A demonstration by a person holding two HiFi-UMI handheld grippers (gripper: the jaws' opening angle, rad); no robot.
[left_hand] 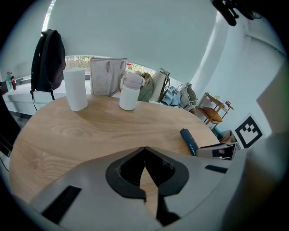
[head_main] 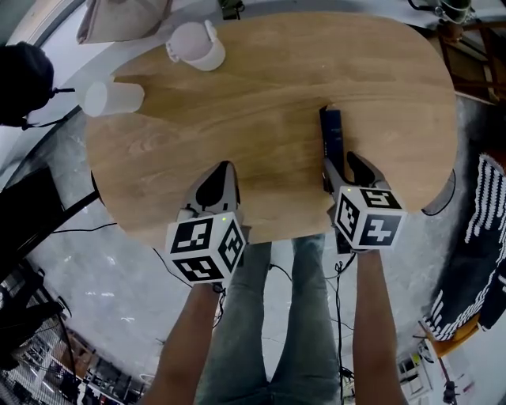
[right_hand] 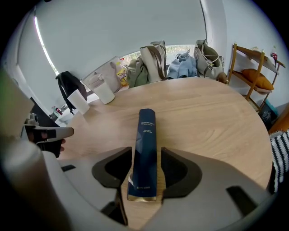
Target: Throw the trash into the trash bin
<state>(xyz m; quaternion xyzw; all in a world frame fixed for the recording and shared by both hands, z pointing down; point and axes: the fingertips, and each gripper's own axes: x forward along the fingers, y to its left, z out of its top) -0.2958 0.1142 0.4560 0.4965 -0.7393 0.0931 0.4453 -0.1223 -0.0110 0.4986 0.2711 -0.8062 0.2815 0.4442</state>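
A long dark blue packet [head_main: 332, 130] lies flat on the wooden table [head_main: 269, 87], right of the middle. My right gripper [head_main: 341, 162] points down over the packet's near end. In the right gripper view the packet [right_hand: 145, 144] runs between the jaws of the right gripper [right_hand: 146, 153]; narrow gaps show on both sides, so it is open. My left gripper [head_main: 224, 168] hovers over bare wood near the front edge. The left gripper view shows the left gripper [left_hand: 144, 149] shut with its tips together and nothing in it, and the packet [left_hand: 188, 140] off to its right.
A white cup [head_main: 113, 98] and a white lidded mug [head_main: 198, 46] stand at the far left of the table, with a paper bag [head_main: 118, 20] behind them. A black backpack [left_hand: 48, 58] hangs beyond. Bags and a shelf [right_hand: 253, 67] stand past the far edge. No bin is in view.
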